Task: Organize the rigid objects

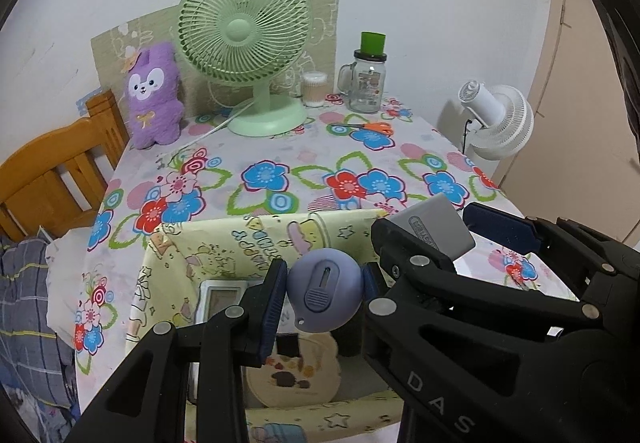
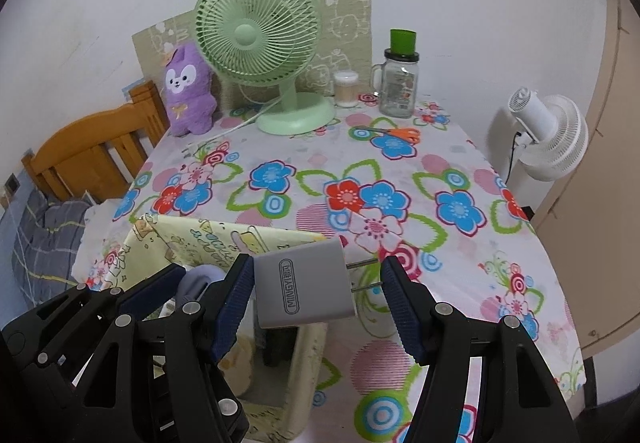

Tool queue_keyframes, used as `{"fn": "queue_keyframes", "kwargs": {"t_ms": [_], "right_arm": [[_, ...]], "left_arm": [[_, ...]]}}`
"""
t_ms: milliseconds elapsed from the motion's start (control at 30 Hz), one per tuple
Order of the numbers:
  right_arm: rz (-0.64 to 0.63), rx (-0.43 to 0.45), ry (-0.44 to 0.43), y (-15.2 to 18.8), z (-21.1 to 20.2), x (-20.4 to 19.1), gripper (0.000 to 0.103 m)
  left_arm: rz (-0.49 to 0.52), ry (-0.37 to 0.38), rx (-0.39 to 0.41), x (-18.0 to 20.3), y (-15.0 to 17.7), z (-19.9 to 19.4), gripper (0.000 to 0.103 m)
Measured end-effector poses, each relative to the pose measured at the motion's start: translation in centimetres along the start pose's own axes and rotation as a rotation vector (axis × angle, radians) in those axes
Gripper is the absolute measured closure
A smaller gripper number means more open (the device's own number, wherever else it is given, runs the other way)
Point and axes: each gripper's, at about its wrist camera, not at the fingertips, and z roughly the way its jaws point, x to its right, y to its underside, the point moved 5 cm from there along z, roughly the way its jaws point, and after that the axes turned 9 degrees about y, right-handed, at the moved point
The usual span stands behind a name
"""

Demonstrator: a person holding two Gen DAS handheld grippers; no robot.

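Note:
My left gripper (image 1: 324, 291) is shut on a round lilac-blue gadget (image 1: 325, 289) with a slider on its face. It hangs over the open yellow cartoon-print fabric box (image 1: 224, 243) at the table's near edge. My right gripper (image 2: 316, 279) is shut on a grey wall charger (image 2: 304, 287): one pad presses its body, the other meets the tips of its two prongs. The charger hovers at the box's (image 2: 188, 239) right rim. Inside the box lie a white device with a screen (image 1: 220, 295) and a round cream item (image 1: 296, 375). Both tools are side by side.
On the floral tablecloth (image 2: 400, 203), a green desk fan (image 2: 260, 39), a purple plush (image 2: 188, 95), a cotton-swab tub (image 2: 346, 89) and a glass jar with a green lid (image 2: 398, 83) line the back. Orange scissors (image 2: 396, 133) lie nearby. A white fan (image 2: 552, 135) stands right, a wooden frame (image 2: 92, 155) left.

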Motion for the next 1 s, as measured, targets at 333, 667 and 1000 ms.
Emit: {"fn": "queue_keyframes", "kwargs": {"t_ms": [333,667,1000], "right_arm": [[-0.025,-0.030,-0.019,-0.1,1.7,-2.2,0.035],[-0.054,-0.057,-0.040,0.0,3.2,-4.2,0.035],[-0.051,-0.102,-0.044,0.4,5.0,-5.0,0.035]], "left_arm": [[-0.017,0.002,-0.033,-2.3,0.5,1.0,0.063],[-0.042,0.010,-0.061,-4.3,0.9,1.8,0.063],[-0.060,-0.009,-0.089,-5.5,1.4,3.0,0.063]]}}
